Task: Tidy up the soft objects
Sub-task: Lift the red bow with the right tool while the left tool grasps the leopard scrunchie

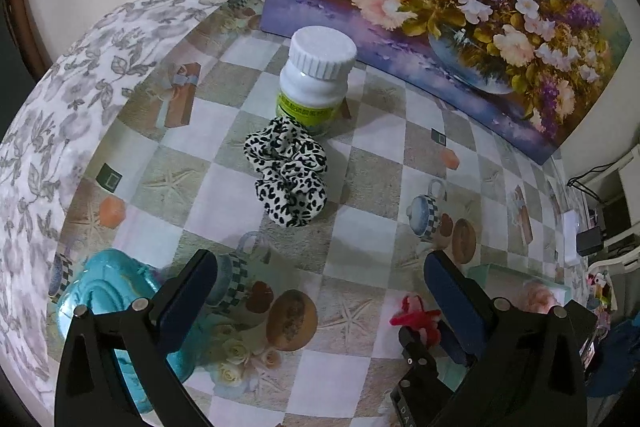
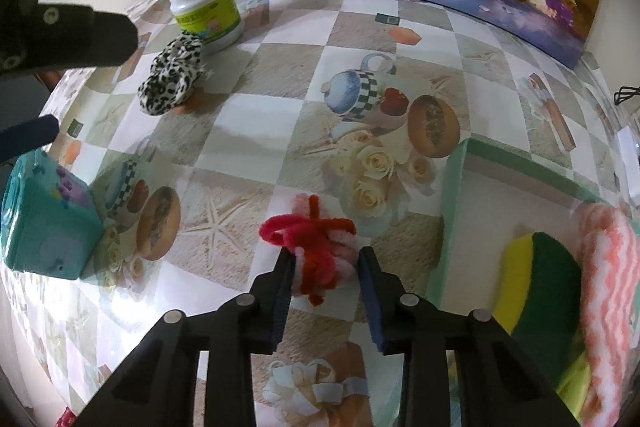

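Note:
A red and pink pipe-cleaner bundle point(image 2: 310, 239) sits between the pads of my right gripper point(image 2: 326, 255), which is shut on it just above the checked tablecloth; the same bundle point(image 1: 416, 317) shows low right in the left wrist view. A leopard-print scrunchie point(image 1: 290, 173) lies on the table ahead of my left gripper point(image 1: 320, 261), whose fingers stand wide open with nothing between them. The scrunchie point(image 2: 172, 79) touches a white pill bottle point(image 2: 204, 3). A green-rimmed box point(image 2: 452, 211) to the right holds a yellow-green sponge point(image 2: 540, 283) and a pink knitted cloth point(image 2: 612, 267).
A teal soft cube point(image 2: 48, 223) sits at the table's left edge, under my left gripper's left finger point(image 1: 188, 291). A flower painting point(image 1: 460, 7) leans against the wall behind the white pill bottle point(image 1: 316, 79). A leaf-print cloth point(image 1: 60, 107) lies beyond the table's left edge.

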A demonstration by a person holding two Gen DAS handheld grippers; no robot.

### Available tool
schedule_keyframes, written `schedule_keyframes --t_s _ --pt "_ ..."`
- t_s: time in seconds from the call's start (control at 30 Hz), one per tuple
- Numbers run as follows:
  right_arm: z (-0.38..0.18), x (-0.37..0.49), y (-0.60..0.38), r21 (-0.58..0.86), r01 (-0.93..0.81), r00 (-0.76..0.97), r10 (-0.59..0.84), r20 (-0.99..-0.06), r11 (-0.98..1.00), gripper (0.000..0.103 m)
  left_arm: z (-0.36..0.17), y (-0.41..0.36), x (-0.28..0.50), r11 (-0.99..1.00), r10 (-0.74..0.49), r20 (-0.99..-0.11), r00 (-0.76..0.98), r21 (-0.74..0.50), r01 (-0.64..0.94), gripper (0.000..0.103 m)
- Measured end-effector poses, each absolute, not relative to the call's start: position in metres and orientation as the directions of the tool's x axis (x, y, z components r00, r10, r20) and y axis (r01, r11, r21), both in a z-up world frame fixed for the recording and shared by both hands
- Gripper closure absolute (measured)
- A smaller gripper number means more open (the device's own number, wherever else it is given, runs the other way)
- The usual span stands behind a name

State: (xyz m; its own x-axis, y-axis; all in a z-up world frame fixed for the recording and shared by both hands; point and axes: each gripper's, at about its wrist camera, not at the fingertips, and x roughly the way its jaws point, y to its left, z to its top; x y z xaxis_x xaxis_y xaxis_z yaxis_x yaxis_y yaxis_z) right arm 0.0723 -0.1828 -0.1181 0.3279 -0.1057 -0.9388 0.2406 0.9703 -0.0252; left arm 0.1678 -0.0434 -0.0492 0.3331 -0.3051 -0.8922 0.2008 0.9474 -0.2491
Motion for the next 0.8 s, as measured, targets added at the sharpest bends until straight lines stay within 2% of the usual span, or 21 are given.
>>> schedule_keyframes --t_s 0.23,0.3,0.5,0.67,0.8 --pt "-0.118 0.078 -0.193 -0.016 0.252 0.338 -0.104 -0.935 0.968 0.073 -0.056 -0.053 0.172 0.959 -0.267 -0.902 0.339 -0.213 0.188 0.002" --pt "-0.117 0.080 -0.195 -0.013 0.255 0.341 -0.103 -0.934 0.967 0.074 -0.060 -0.055 0.175 0.958 -0.273 -0.903 0.332 -0.221 0.185 0.011" --pt "-0.114 0.087 -0.207 0.010 0.267 0.363 -0.091 -0.927 0.964 0.075 -0.071 -0.055 0.187 0.959 -0.271 -0.908 0.319 -0.227 0.169 0.026" --pt "-0.107 0.093 -0.212 0.021 0.272 0.388 -0.090 -0.917 0.962 0.075 -0.077 -0.053 0.196 0.962 -0.268 -0.901 0.341 -0.231 0.144 0.028" --pt "-0.100 0.095 -0.213 0.019 0.264 0.408 -0.094 -0.908 0.964 0.075 -0.089 -0.055 0.204 0.970 -0.240 -0.909 0.341 -0.212 0.119 0.040"
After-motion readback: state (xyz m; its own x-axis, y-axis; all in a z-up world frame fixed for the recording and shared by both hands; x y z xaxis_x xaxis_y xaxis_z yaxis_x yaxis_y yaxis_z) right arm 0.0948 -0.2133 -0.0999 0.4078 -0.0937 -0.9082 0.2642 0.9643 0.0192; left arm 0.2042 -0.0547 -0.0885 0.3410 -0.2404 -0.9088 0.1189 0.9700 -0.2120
